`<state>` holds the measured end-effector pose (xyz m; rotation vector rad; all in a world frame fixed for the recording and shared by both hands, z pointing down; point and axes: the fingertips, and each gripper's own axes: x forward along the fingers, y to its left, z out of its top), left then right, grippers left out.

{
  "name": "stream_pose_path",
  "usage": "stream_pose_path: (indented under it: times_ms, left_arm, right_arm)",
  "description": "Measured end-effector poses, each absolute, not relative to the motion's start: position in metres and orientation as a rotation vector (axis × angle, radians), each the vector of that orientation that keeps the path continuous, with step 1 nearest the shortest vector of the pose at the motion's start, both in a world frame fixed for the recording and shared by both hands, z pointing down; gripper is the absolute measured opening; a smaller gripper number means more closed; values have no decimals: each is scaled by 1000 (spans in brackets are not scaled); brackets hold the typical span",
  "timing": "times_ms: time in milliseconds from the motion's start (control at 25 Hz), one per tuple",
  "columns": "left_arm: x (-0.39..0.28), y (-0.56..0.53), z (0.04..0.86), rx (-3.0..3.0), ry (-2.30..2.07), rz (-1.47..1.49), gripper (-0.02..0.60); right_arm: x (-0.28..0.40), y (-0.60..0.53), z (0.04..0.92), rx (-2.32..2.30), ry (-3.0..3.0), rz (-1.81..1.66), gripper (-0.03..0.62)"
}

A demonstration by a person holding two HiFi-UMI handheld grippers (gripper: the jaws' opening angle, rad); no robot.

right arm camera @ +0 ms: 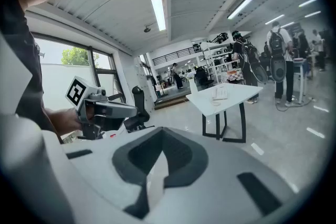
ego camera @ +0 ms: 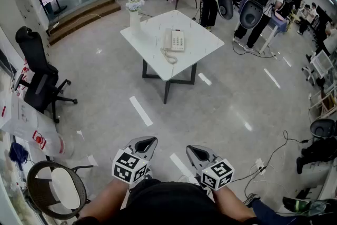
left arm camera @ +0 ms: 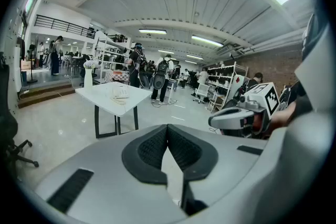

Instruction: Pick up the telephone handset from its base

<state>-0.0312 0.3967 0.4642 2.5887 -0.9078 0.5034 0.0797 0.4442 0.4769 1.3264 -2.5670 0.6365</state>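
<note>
A white telephone (ego camera: 174,39) lies on a white table (ego camera: 197,42) across the room, its handset (ego camera: 167,39) resting on the base's left side with the coiled cord (ego camera: 169,56) trailing toward the table's near edge. The phone also shows far off in the left gripper view (left arm camera: 121,93) and the right gripper view (right arm camera: 220,93). My left gripper (ego camera: 147,142) and right gripper (ego camera: 196,151) are held close to my body, side by side, far short of the table. Both have their jaws shut with nothing between them (left arm camera: 168,128) (right arm camera: 161,131).
A vase of flowers (ego camera: 135,12) stands on the table's far left corner. A black office chair (ego camera: 38,76) is at the left, a round chair (ego camera: 55,187) at the near left. People with gear (ego camera: 260,2) stand behind the table. Cables (ego camera: 266,160) cross the floor at the right.
</note>
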Motion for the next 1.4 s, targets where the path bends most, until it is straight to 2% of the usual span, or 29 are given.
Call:
stream_pose_path:
  times_ms: [840,1400]
  left_arm:
    - [-46,371,467,2583,-855,489,3]
    - [-120,345,478,2633,-809,520,3]
  right_arm:
    - [57,424,472,1362,-2559,616,2]
    - [-1,401,480,1488,-2507,641,2]
